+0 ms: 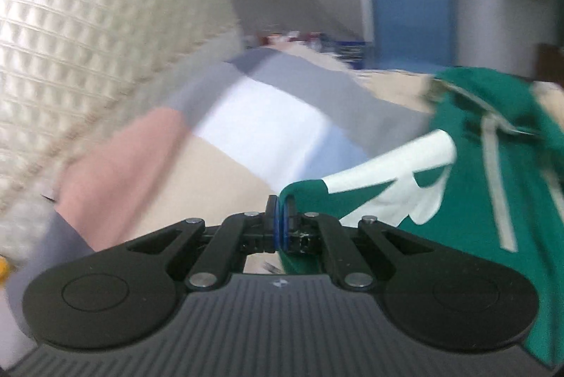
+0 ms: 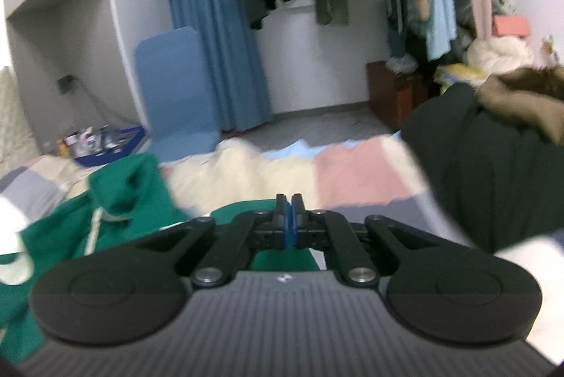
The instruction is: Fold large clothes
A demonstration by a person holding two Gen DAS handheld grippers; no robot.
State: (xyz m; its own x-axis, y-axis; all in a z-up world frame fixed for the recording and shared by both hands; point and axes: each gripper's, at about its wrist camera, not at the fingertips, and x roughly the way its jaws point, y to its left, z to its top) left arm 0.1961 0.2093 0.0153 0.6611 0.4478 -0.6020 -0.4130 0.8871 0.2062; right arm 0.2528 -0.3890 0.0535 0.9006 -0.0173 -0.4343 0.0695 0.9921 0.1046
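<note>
Green hoodie (image 1: 476, 200), white print, bunched on bedspread (image 1: 148, 147)

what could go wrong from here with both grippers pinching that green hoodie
1. The left hand-held gripper pinches only a thin edge of the green hoodie, so the fabric may slip out as it is lifted.
2. The right hand-held gripper also holds just a small bit of cloth.
3. The dark coat lies close on the bed cover; the swinging hoodie could snag or drag it.

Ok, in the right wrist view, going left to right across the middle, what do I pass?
Green garment → cream blanket patch → pink patch → black coat with fur trim.
</note>
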